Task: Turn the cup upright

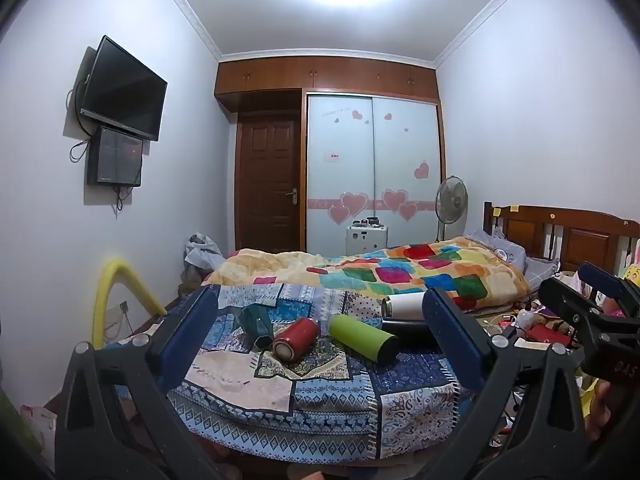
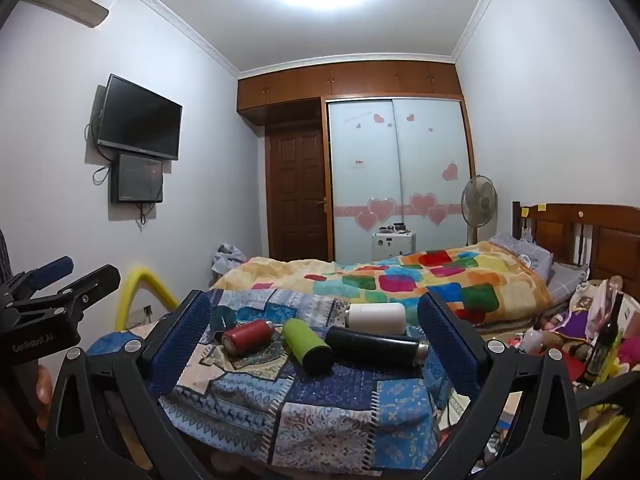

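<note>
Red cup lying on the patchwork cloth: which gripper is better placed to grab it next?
Left. The red cup lies centred between the open left gripper; the right gripper frames the green cup instead.

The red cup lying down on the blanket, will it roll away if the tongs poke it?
Probably a little. The round red metal cup lies on its side, so a sideways nudge could roll it. The soft patterned patchwork cloth should slow it. Its smooth, slightly shiny wall may slip between the open left tongs.
</note>
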A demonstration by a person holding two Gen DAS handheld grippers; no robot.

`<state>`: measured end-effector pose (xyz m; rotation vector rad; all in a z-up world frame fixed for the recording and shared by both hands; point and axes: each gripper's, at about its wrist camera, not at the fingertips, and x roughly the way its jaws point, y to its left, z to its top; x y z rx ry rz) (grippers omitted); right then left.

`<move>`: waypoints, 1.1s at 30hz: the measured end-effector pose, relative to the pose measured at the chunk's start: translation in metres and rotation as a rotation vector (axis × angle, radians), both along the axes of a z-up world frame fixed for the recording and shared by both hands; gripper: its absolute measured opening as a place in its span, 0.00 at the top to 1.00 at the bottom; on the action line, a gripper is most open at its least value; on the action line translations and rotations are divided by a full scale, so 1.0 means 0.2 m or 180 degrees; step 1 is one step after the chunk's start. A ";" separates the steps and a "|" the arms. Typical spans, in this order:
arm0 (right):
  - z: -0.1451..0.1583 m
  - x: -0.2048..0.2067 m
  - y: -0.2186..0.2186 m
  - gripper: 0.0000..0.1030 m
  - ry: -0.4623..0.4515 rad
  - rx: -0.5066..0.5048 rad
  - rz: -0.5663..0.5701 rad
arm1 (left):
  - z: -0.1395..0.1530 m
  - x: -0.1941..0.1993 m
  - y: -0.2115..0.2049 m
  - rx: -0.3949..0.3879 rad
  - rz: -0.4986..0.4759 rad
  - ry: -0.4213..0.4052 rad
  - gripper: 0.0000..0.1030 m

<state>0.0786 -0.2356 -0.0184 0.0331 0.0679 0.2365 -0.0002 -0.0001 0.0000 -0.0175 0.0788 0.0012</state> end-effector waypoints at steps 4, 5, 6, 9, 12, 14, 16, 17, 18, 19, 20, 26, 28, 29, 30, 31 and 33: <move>0.00 0.00 0.00 0.00 0.0029 0.0008 -0.0002 | 0.00 0.01 0.01 -0.0025 0.0000 0.0017 0.00; 0.00 0.00 0.00 0.00 0.0029 0.0006 0.0000 | 0.00 0.01 0.01 -0.0036 -0.0001 0.0025 0.00; 0.00 0.00 0.01 0.00 0.0029 0.0002 0.0000 | 0.02 0.03 0.02 -0.0041 -0.0005 0.0028 0.00; 0.00 0.00 0.01 0.00 0.0033 0.0017 -0.0010 | 0.03 0.04 0.02 -0.0056 -0.0003 0.0037 0.00; 0.00 0.01 0.00 0.00 0.0036 0.0024 -0.0011 | 0.03 0.02 0.02 -0.0055 -0.0017 0.0003 0.00; 0.00 0.01 0.00 0.00 0.0037 0.0033 -0.0009 | 0.02 0.03 0.02 -0.0065 -0.0024 0.0015 0.00; 0.00 0.01 -0.02 0.00 0.0033 0.0035 -0.0006 | 0.01 0.04 0.03 -0.0074 -0.0042 0.0024 0.00; 0.00 0.01 -0.02 0.00 0.0031 0.0035 -0.0007 | 0.02 0.05 0.03 -0.0077 -0.0050 0.0030 0.00; 0.00 0.01 -0.02 0.00 0.0031 0.0036 -0.0007 | 0.02 0.05 0.03 -0.0076 -0.0060 0.0038 0.00; 0.00 0.01 -0.03 0.00 0.0031 0.0041 -0.0010 | 0.01 0.06 0.03 -0.0074 -0.0071 0.0043 0.00; 0.01 0.01 -0.03 0.00 0.0031 0.0041 -0.0011 | 0.01 0.06 0.02 -0.0067 -0.0074 0.0042 0.00; 0.00 0.01 -0.03 0.00 0.0030 0.0057 -0.0013 | 0.02 0.06 0.01 -0.0039 -0.0093 0.0024 0.00; 0.00 0.01 -0.03 0.00 0.0030 0.0060 -0.0015 | 0.02 0.06 0.01 -0.0023 -0.0092 0.0011 0.00; 0.00 0.01 -0.03 0.00 0.0030 0.0062 -0.0016 | 0.02 0.06 0.00 -0.0020 -0.0090 0.0007 0.00; 0.00 0.01 -0.03 0.00 0.0032 0.0063 -0.0017 | 0.02 0.06 0.00 -0.0017 -0.0090 0.0006 0.00; 0.00 0.01 -0.03 0.00 0.0032 0.0065 -0.0018 | 0.02 0.06 0.00 -0.0016 -0.0090 0.0006 0.00; 0.00 0.01 -0.03 0.00 0.0032 0.0067 -0.0016 | 0.02 0.06 0.00 -0.0018 -0.0087 0.0003 0.00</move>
